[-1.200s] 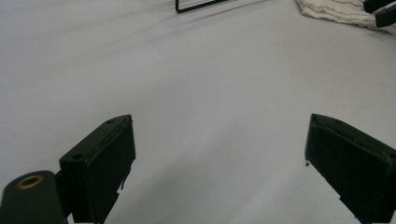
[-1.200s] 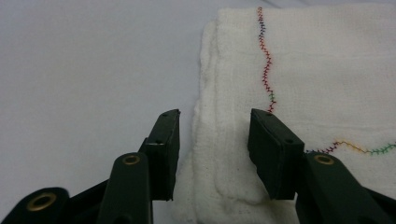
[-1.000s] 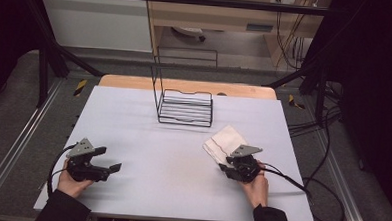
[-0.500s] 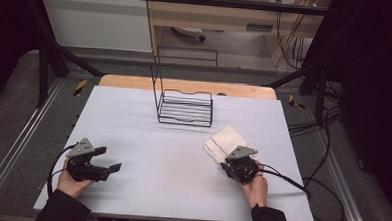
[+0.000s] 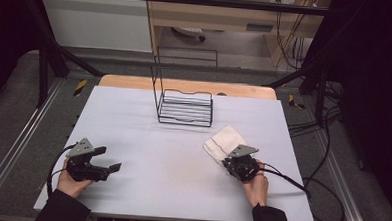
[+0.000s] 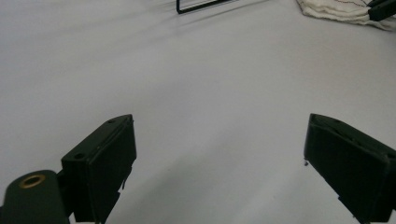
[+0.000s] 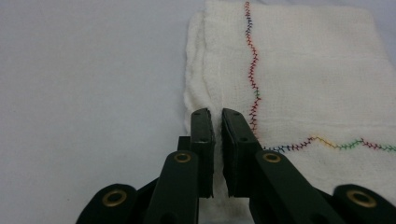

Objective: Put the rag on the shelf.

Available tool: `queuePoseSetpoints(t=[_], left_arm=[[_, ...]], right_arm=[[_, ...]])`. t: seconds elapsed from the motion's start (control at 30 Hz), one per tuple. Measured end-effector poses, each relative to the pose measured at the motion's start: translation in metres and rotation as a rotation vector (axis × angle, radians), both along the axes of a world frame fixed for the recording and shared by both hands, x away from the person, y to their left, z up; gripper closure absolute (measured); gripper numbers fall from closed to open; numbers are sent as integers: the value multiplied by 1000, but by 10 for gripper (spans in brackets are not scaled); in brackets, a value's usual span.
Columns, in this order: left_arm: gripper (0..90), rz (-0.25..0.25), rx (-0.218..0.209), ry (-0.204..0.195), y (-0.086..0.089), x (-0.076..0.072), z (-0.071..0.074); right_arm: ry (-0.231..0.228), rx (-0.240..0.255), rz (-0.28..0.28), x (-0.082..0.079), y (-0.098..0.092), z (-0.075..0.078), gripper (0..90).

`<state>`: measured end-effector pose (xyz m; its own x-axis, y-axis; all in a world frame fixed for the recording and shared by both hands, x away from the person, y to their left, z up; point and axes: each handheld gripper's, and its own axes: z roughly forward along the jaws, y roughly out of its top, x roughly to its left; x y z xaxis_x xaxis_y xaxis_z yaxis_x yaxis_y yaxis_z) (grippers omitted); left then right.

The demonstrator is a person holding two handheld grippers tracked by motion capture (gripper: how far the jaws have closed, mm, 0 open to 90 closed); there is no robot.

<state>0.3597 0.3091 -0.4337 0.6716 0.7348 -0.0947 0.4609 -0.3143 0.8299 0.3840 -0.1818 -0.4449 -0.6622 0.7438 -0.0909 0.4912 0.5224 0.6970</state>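
Note:
A folded white cloth (image 5: 221, 140) with multicoloured zigzag stitching (image 7: 303, 70) lies on the right half of the table. My right gripper (image 5: 228, 160) rests low at the cloth's near edge. Its jaws have just been closing, and they now stand shut (image 7: 216, 114) with a fold of the cloth's edge pinched between them. My left gripper (image 5: 108, 159) sits on the left of the table, far from the cloth, open wide (image 6: 219, 140) with nothing between its fingers. From the left gripper view the cloth (image 6: 331, 9) and the right gripper (image 6: 383, 8) appear at the top right.
A black wire rack (image 5: 184, 110) stands at the back middle of the pale grey table (image 5: 171, 179), and its corner (image 6: 201, 4) appears in the left gripper view. Cables (image 5: 291, 179) trail off the right edge. A wooden strip (image 5: 135, 83) borders the far side.

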Motion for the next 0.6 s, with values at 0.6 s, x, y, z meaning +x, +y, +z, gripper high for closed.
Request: queuePoseSetpoints(t=[0.6], left_arm=[[92, 5, 0, -2, 0, 0, 0]], right_arm=[[44, 36, 30, -10, -1, 4, 848]])
